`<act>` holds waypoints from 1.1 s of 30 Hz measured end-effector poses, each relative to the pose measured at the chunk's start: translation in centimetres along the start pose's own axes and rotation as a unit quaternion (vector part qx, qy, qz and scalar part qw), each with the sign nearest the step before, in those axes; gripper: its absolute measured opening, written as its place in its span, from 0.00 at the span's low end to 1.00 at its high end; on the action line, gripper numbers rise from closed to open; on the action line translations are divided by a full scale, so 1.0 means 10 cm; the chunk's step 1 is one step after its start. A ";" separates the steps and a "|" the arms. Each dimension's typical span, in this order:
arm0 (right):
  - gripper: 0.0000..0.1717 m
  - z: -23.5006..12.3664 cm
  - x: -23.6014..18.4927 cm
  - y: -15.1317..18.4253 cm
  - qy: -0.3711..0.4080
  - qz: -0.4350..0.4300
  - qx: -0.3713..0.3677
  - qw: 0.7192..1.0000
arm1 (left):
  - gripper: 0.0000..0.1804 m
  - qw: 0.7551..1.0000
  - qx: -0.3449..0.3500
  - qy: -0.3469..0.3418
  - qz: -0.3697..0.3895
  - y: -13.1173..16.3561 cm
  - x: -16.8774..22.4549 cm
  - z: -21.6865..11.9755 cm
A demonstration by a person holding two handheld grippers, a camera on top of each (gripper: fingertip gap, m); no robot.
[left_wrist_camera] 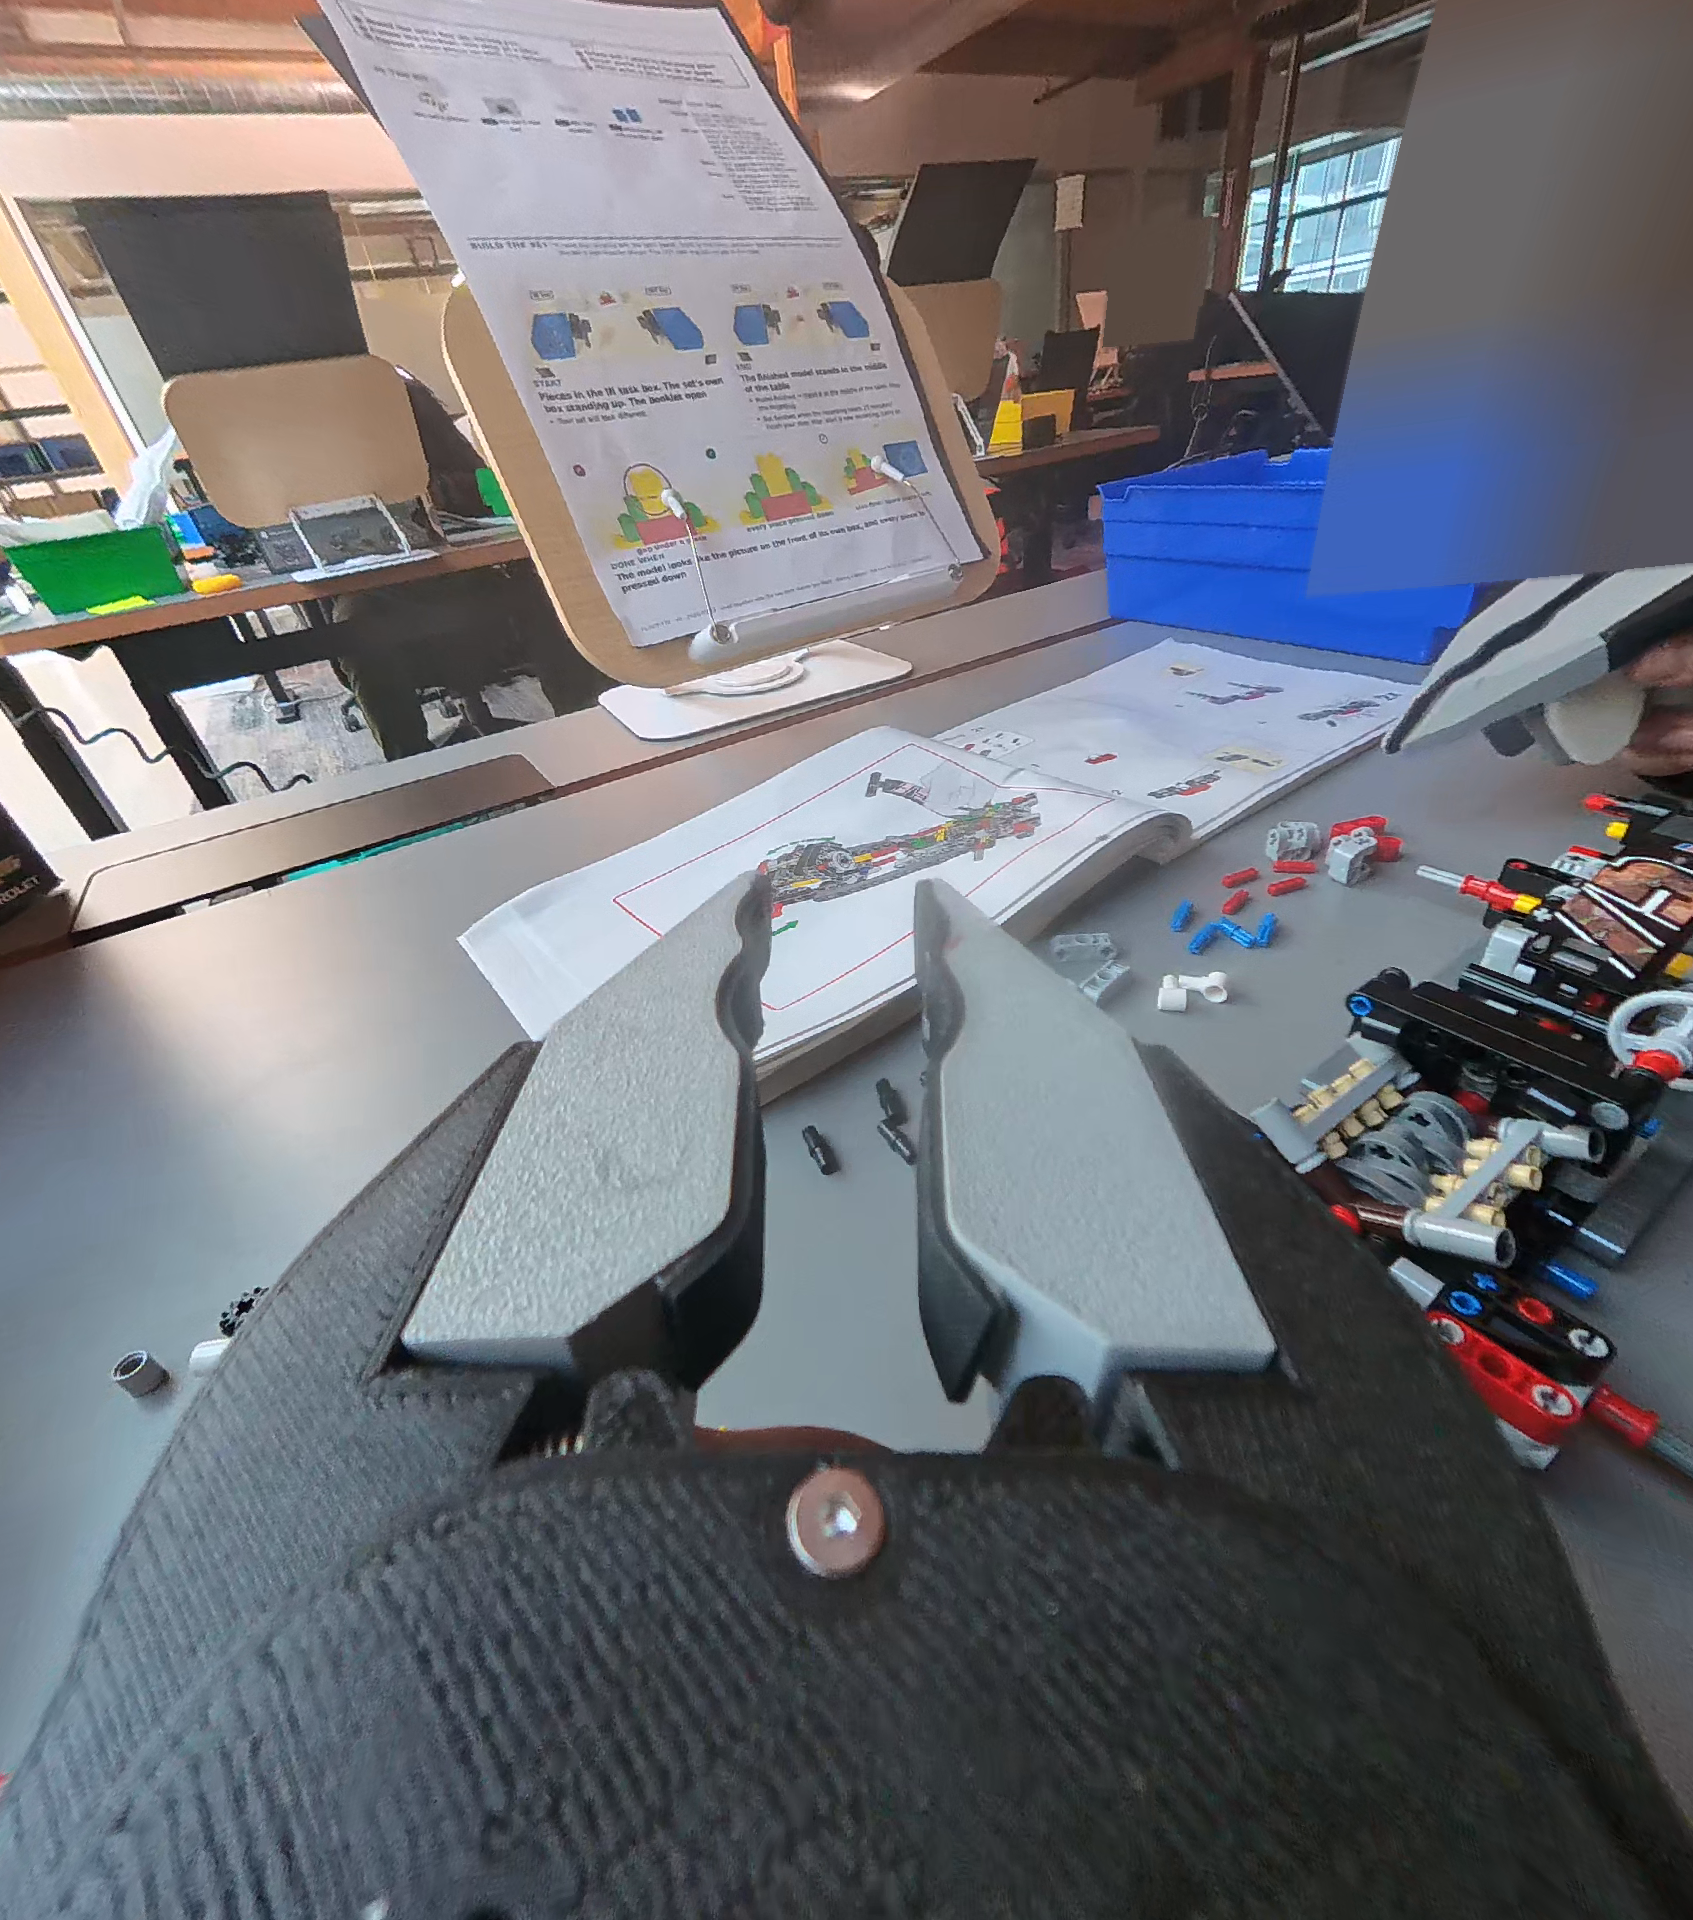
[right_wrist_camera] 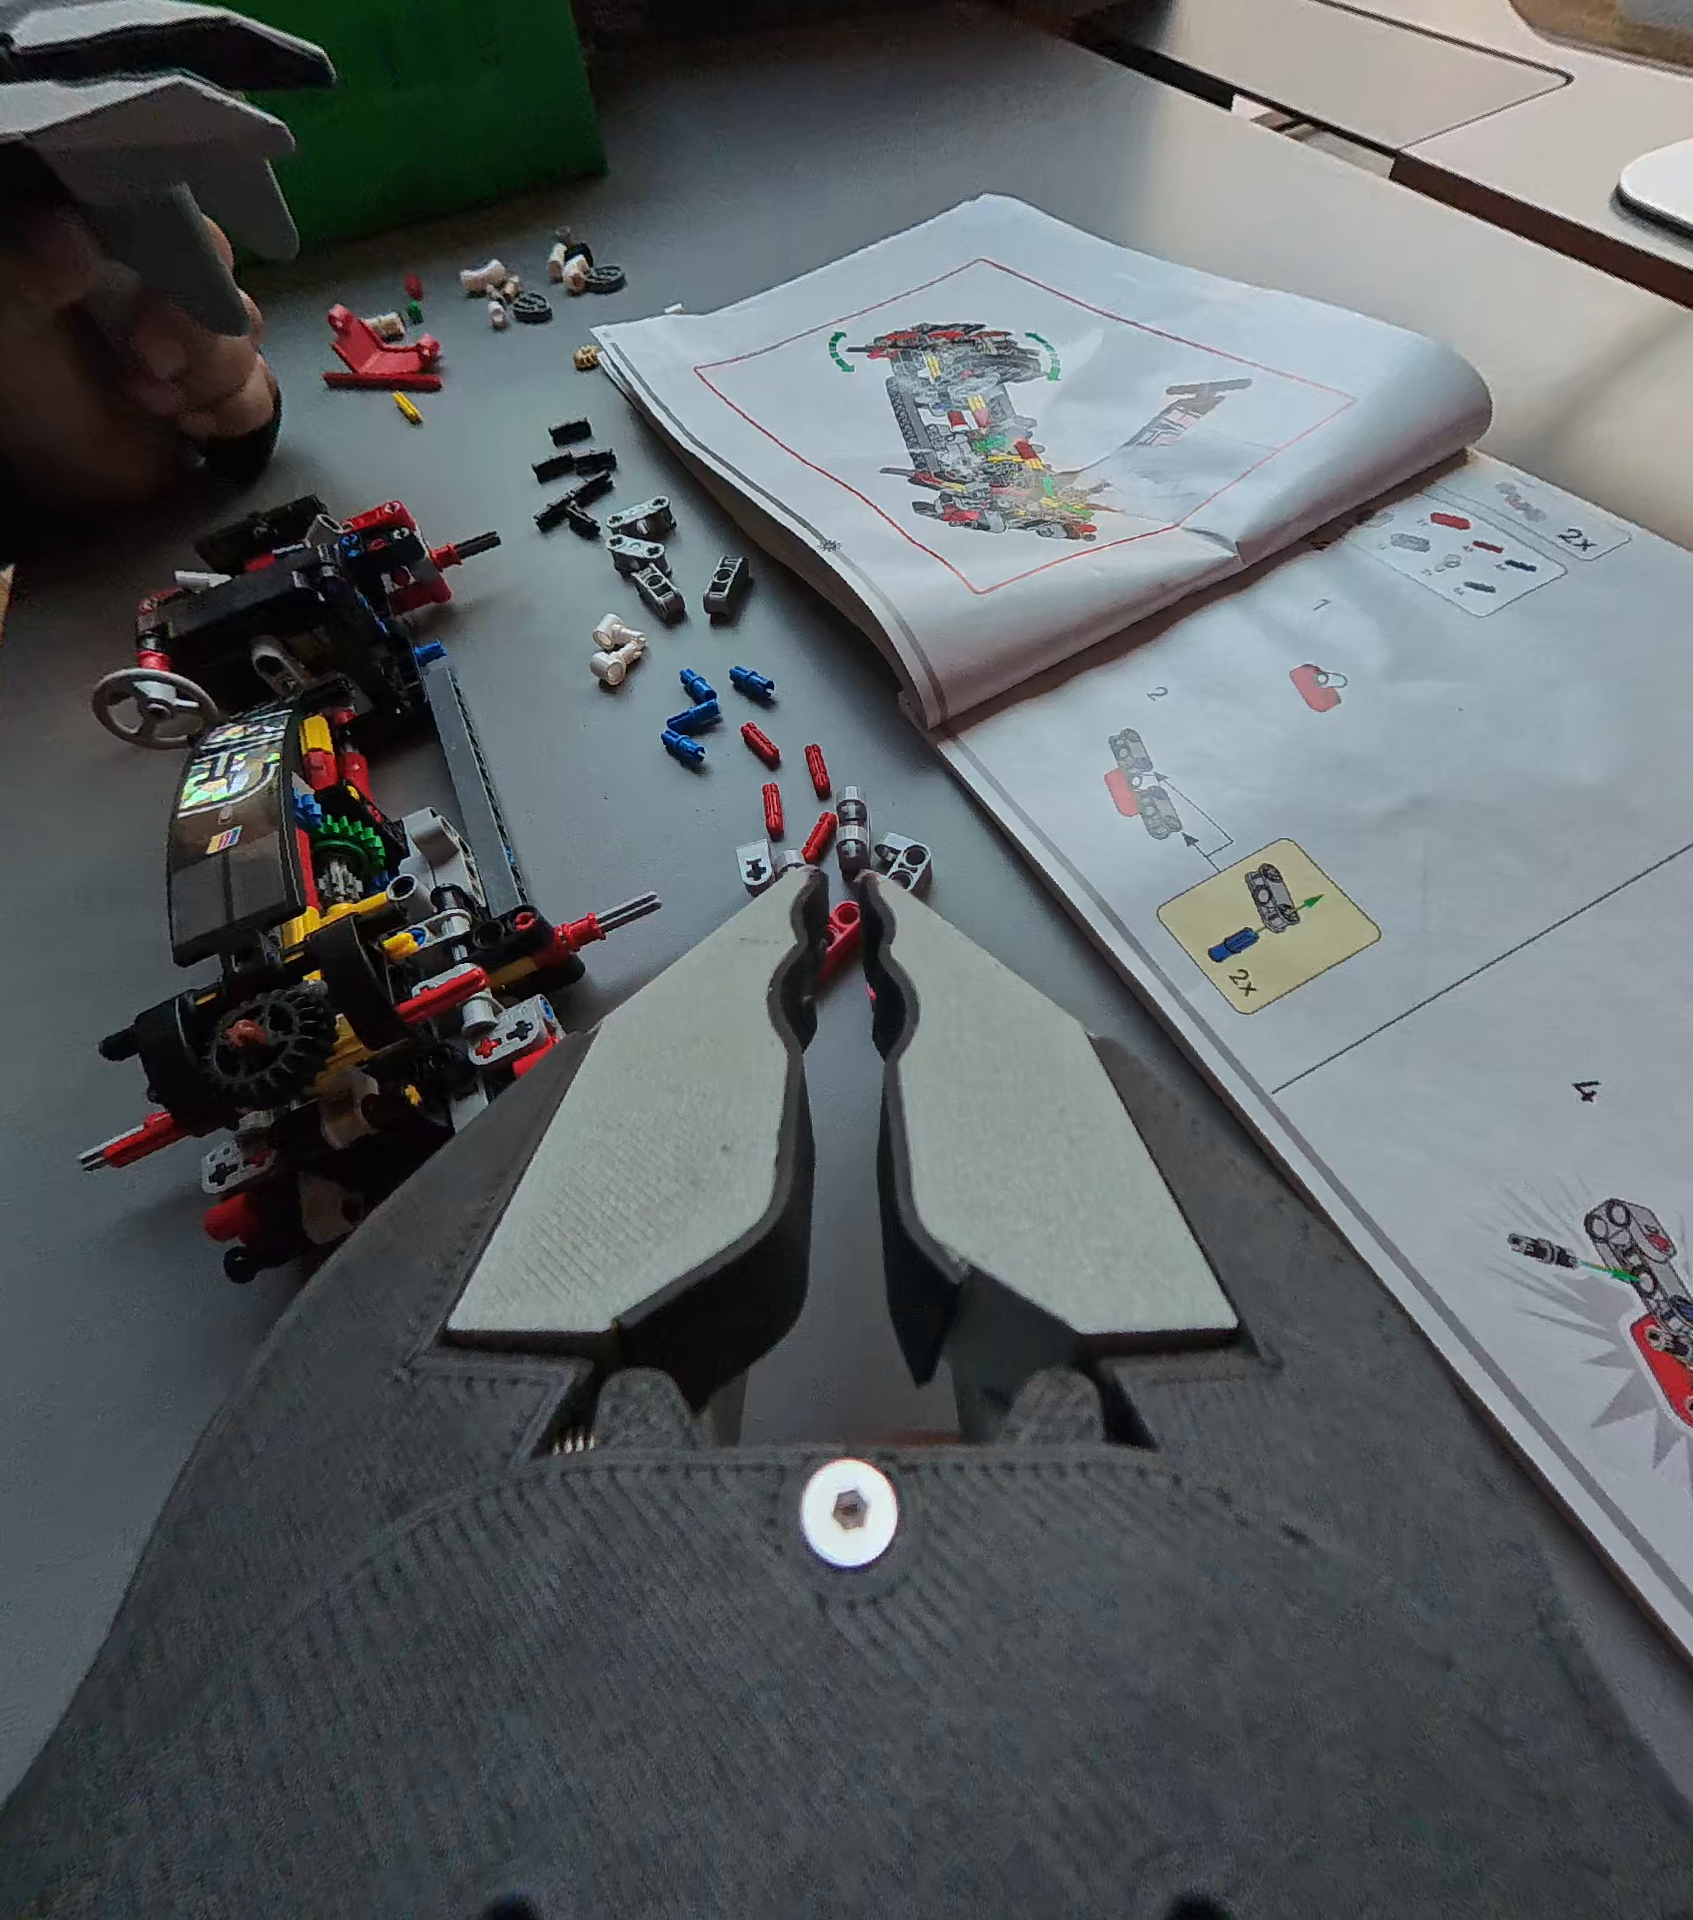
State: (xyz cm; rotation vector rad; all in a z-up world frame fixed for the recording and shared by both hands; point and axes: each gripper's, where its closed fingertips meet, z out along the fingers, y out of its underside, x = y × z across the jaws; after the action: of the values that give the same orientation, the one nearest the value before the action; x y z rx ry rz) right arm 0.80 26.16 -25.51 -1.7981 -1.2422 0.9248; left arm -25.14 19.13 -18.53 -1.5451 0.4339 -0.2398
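Left gripper (left_wrist_camera: 837,904) hangs above the grey table (left_wrist_camera: 198,1143), fingers apart, nothing between them; behind the gap lies the open instruction booklet (left_wrist_camera: 883,852), and small black pins (left_wrist_camera: 821,1148) lie on the table under the fingers. Its lower body fills the bottom of the view and hides the table there.

Right gripper (right_wrist_camera: 842,894) is low over loose parts, fingers nearly together on a small red piece (right_wrist_camera: 844,930); most of that piece is hidden by the fingers, so its shape is unclear. Grey connectors (right_wrist_camera: 852,831) and red pins (right_wrist_camera: 769,810) lie just beyond the tips. The half-built model car (right_wrist_camera: 302,852) sits to the left, partly cut off by the gripper body.
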 end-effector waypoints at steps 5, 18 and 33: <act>0.03 -0.01 0.02 0.04 -0.007 -0.003 -0.012 1.000 | 0.14 1.000 0.000 -0.004 0.002 0.00 0.00 0.00; 0.07 0.09 0.07 0.26 0.033 -0.060 -0.090 0.994 | 0.13 1.000 -0.003 -0.010 0.002 0.01 -0.01 0.01; 0.02 -0.16 0.19 0.48 0.069 -0.072 -0.124 0.987 | 0.14 1.000 -0.008 -0.006 -0.005 0.02 -0.02 0.02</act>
State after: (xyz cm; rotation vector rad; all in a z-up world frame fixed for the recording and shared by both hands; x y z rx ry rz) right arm 4.65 26.48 -29.29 -1.8981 -1.4271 0.5748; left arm -25.28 19.38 -18.73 -1.5644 0.4195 -0.2353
